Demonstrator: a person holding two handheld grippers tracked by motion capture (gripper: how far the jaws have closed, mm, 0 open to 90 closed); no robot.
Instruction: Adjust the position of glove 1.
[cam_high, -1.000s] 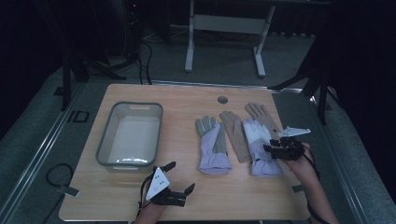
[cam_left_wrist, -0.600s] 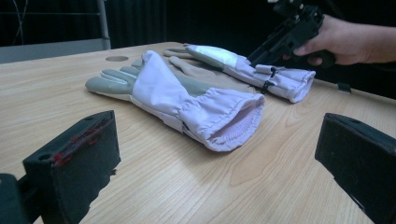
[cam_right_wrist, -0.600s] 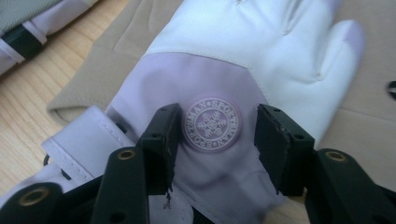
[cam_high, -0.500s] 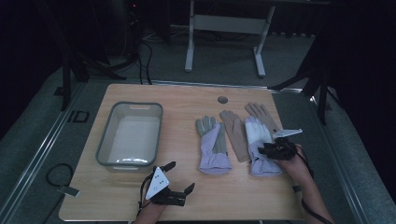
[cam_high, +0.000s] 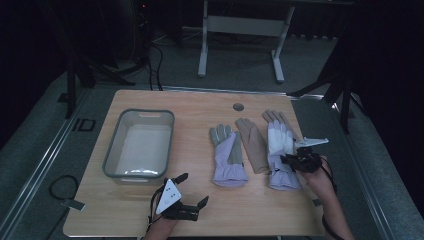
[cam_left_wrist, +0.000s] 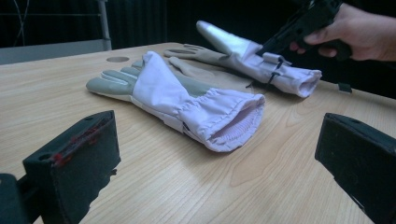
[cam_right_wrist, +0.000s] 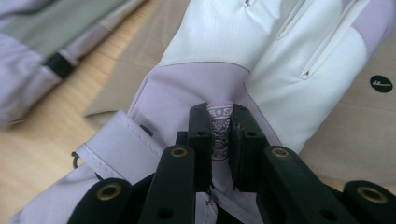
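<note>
A lavender-and-white glove (cam_high: 280, 145) lies flat at the table's right, also seen from the left gripper view (cam_left_wrist: 261, 65). My right gripper (cam_high: 287, 161) sits on its wrist part. Its jaws have just been closing, and they pinch a raised fold of the glove's lavender fabric (cam_right_wrist: 219, 126). A second lavender glove with grey-green fingers (cam_high: 227, 157) lies mid-table (cam_left_wrist: 187, 100). Between the two lies a tan glove (cam_high: 252, 142). My left gripper (cam_high: 194, 189) rests near the front edge, open with nothing between its jaws (cam_left_wrist: 217, 158).
A grey plastic bin (cam_high: 107, 160) stands at the table's left with nothing in it. A round hole (cam_high: 238, 106) is in the tabletop behind the gloves. A metal frame stands on the floor beyond the table.
My right gripper has edged left onto the right-hand glove, and its jaws have closed on the fabric. The left gripper has stayed where it was.
</note>
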